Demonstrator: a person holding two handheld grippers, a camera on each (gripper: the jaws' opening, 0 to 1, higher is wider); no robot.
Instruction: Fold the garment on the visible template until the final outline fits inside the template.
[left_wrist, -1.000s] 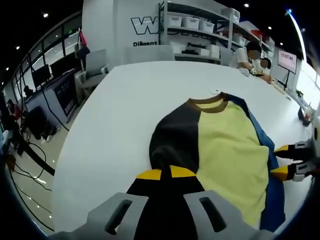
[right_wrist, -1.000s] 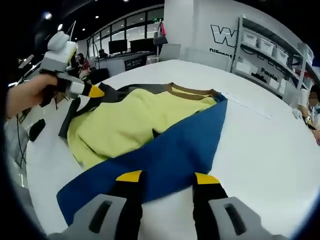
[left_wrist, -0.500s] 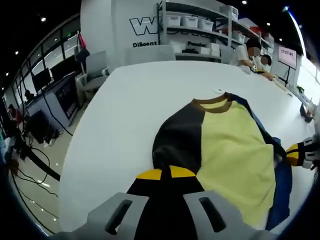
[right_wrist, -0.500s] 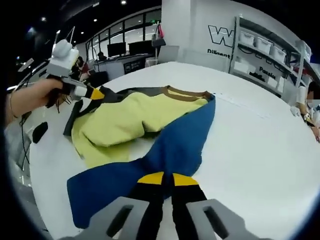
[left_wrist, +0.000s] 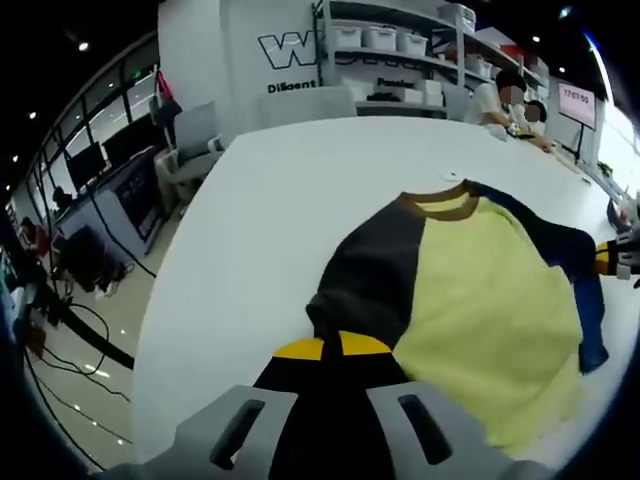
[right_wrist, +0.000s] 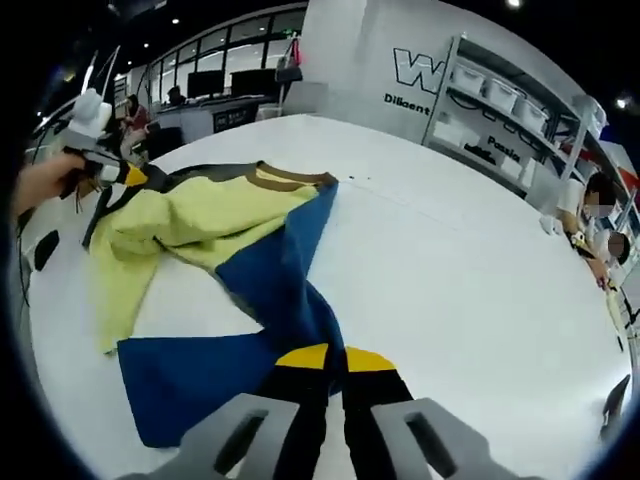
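Note:
The garment lies on the white table (left_wrist: 270, 200), with a dark grey side (left_wrist: 365, 270), a yellow middle (left_wrist: 490, 300), a blue side (left_wrist: 575, 260) and a brown collar (left_wrist: 445, 203). My left gripper (left_wrist: 332, 347) is shut on the dark grey side at the garment's near edge. In the right gripper view my right gripper (right_wrist: 335, 357) is shut on the blue side (right_wrist: 280, 270), which stretches from the collar (right_wrist: 290, 178) to the jaws. The left gripper (right_wrist: 105, 168), held by a hand (right_wrist: 40, 180), shows at the garment's far side. The right gripper (left_wrist: 612, 258) shows at the right edge of the left gripper view.
Shelves with white bins (left_wrist: 400, 40) stand behind the table. People sit at its far corner (left_wrist: 510, 100). Chairs (left_wrist: 190, 140) and desks with monitors stand past the table's left edge. Bare table (right_wrist: 470, 280) spreads to the right of the garment.
My right gripper has shut on the blue side and drawn it outward, away from the yellow middle. The left gripper stays shut on the dark grey side.

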